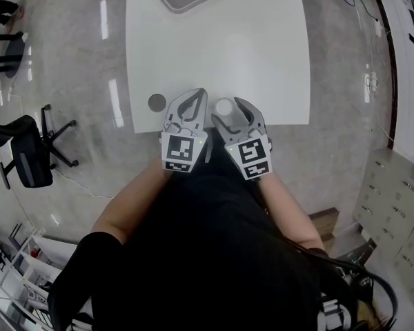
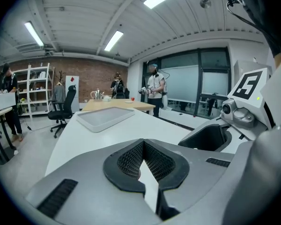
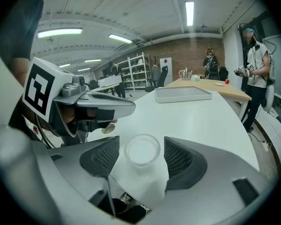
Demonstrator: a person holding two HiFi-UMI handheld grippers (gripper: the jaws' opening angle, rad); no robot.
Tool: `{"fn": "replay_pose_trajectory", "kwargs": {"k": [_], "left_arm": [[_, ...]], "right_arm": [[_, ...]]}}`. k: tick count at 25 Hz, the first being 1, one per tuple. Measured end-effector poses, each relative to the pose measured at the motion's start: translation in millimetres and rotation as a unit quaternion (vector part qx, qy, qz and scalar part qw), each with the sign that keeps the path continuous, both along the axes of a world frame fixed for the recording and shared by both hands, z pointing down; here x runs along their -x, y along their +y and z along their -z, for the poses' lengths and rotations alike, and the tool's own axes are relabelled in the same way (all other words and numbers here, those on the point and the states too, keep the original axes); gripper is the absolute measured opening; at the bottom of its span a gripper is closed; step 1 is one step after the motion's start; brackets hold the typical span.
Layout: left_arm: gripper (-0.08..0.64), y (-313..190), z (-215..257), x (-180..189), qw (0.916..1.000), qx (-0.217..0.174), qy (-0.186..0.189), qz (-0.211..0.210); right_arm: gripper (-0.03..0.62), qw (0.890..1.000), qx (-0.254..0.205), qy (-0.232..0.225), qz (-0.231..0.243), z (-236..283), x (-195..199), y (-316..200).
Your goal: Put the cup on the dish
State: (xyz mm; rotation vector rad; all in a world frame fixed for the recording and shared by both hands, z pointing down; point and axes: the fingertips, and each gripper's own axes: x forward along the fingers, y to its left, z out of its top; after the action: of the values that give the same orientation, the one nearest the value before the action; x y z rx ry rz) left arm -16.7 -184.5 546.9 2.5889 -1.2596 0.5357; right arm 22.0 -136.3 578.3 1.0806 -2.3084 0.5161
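Holding the grippers: a person in a black top stands at the near edge of a white rectangular table [image 1: 262,47], one two-jaw gripper in each hand.
Cup: a small, clear, round plastic cup [image 3: 142,150] stands upright on the table close to the near edge, directly in front of the person.
Dish: a small, flat, round greyish-tan dish [image 1: 156,103] lies on the table to the left of the cup, near the left edge. It is bare.
Right gripper [image 1: 228,109]: its jaws stand wide apart with the cup between the two meshed pads. A gap shows on each side of the cup, so the pads are not pressing on it.
Left gripper [image 2: 143,146]: its jaws are closed tip to tip on nothing. It sits between the cup and the dish, just beside the right gripper.
Also on the table: a shallow white tray with a grey floor [image 2: 105,117] at the far end, well apart from the cup and dish.
Done so far: the right gripper is placed around the cup, ready to take hold.
Left to do: as I judge it, everything else. The cup must be gripped, lifted, carried left past the other gripper, and set down on the dish.
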Motion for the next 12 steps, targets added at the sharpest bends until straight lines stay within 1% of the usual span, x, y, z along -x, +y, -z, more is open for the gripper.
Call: {"fn": "replay_pose_trajectory", "kwargs": {"k": [3,7,10,12], "left_arm": [[-0.003,-3,-9,2,1.0,0.006,-0.006,0.006],[-0.003,-4,-19,9,0.9997,0.016,-0.009,0.013],[-0.003,-5,-24,13,0.9997,0.02,-0.008,0.014],[-0.003,-4,-28,14,0.9996,0.024,-0.007,0.017]], "right_arm": [[0.246,1.0,0.004,0.002,0.009,-13,4,-2],[0.246,1.0,0.008,0.004,0.01,-30,10,-7],[0.247,1.0,0.005,0.013,0.014,-40,15,-14],[0.245,1.0,0.0,0.009,0.014,-44,17,-17]]}}
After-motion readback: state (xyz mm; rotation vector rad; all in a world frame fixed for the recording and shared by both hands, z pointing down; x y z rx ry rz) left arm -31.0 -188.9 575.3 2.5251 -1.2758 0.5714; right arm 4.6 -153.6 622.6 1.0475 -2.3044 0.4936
